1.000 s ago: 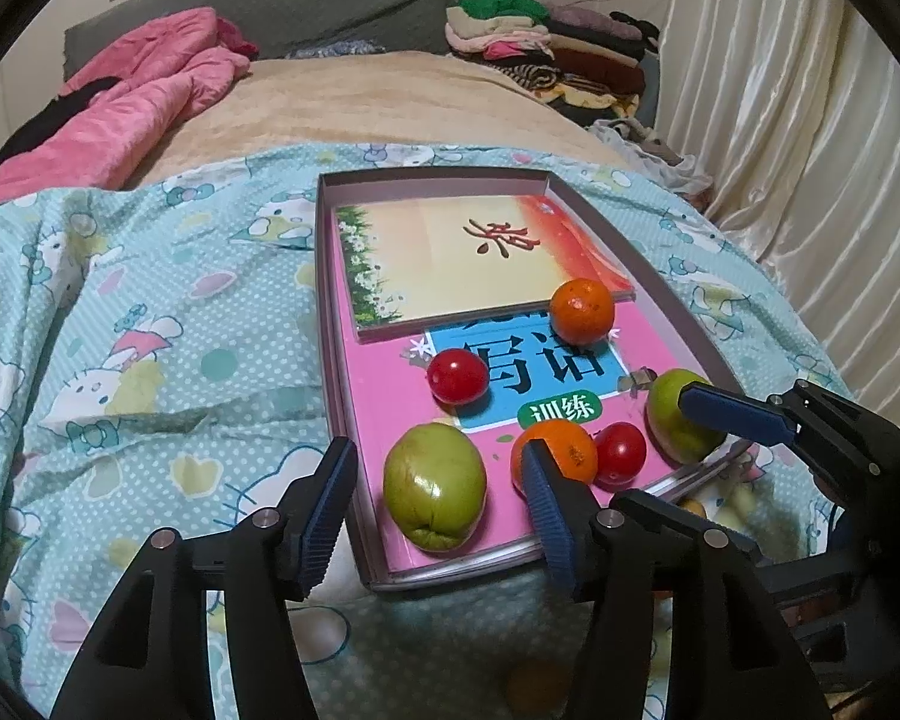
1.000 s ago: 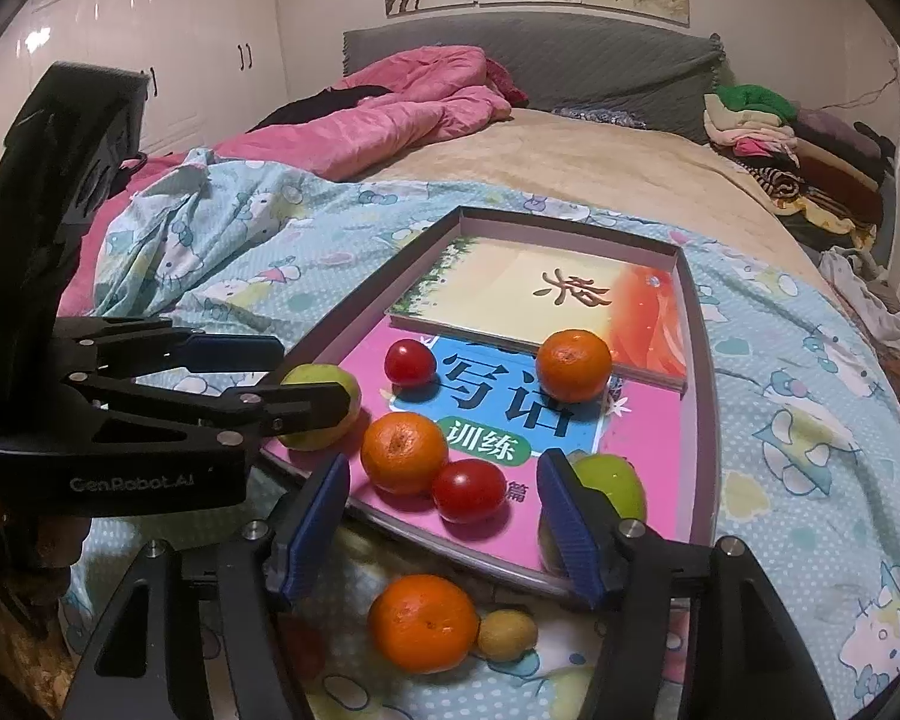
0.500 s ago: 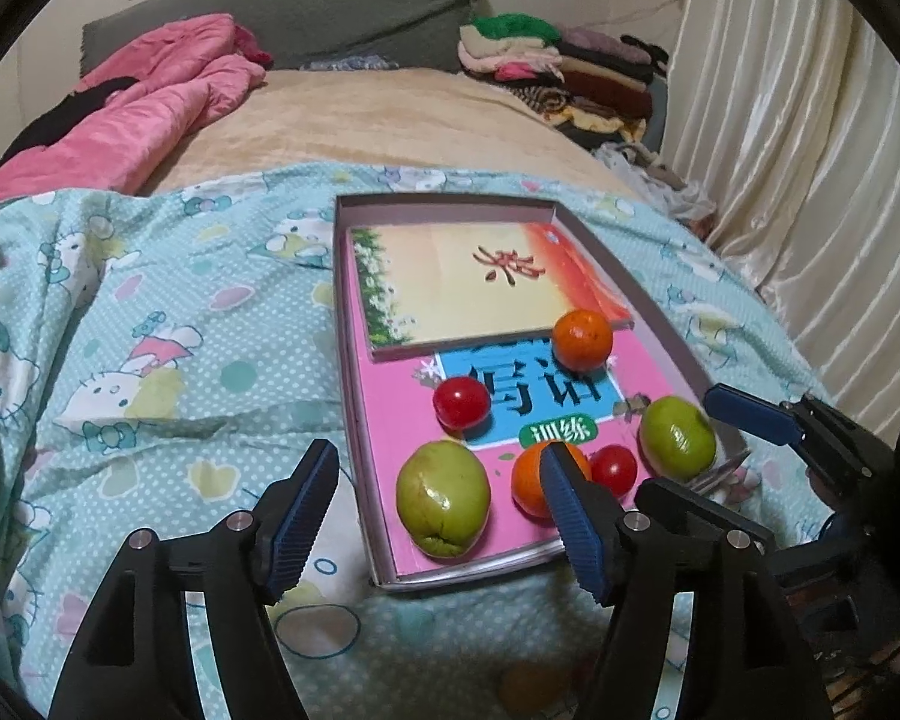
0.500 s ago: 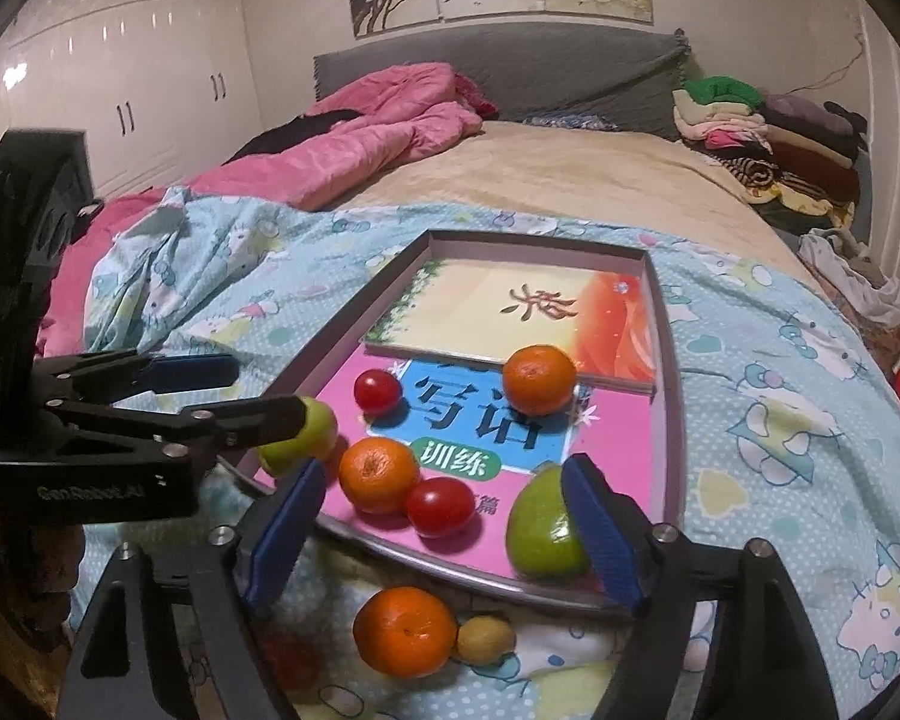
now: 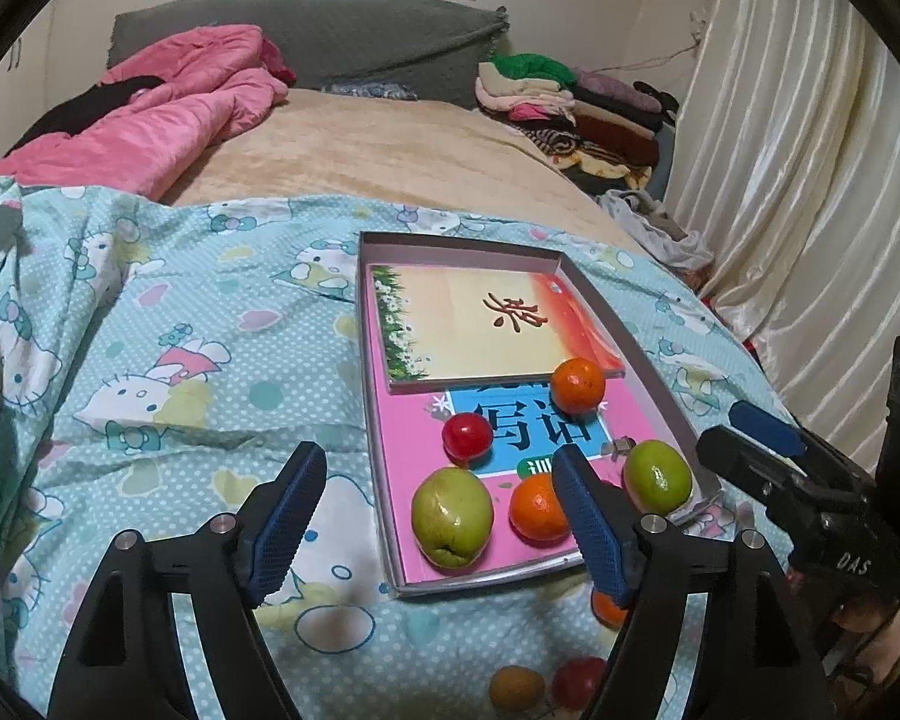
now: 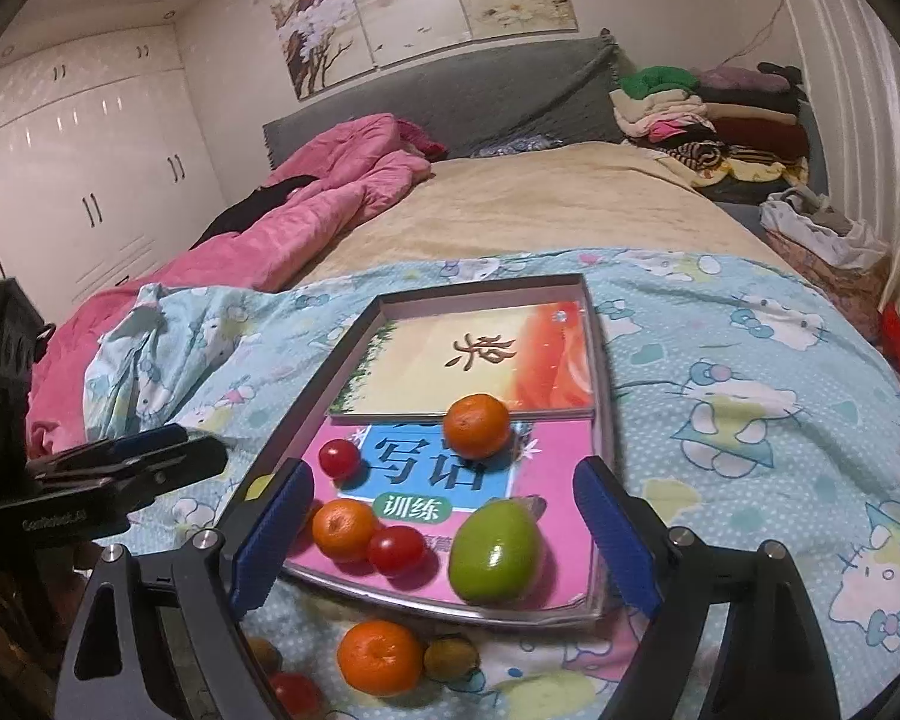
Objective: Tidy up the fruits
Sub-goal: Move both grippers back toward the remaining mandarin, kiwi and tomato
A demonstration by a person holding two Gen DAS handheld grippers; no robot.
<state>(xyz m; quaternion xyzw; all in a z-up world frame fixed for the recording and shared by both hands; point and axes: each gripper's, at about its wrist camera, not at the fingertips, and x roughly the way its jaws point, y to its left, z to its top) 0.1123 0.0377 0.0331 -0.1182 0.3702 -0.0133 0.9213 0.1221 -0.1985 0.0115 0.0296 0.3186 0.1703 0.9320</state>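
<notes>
since both tools drew back from the tray [image 5: 384, 516], the left tool [image 5: 435, 516] and right tool [image 6: 444, 540] stay apart, empty.

three oranges [image 6: 477, 426], three tomatoes [image 6: 338, 458]

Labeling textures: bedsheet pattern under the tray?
Light blue bedsheet with white dots and cartoon cats; clearest in right wrist view.

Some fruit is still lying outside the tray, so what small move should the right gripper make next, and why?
Probably lower the open, empty right gripper toward the loose orange on the bedspread just in front of the tray. It is the biggest, least hidden fruit left outside and lies nearest the fingers.
</notes>
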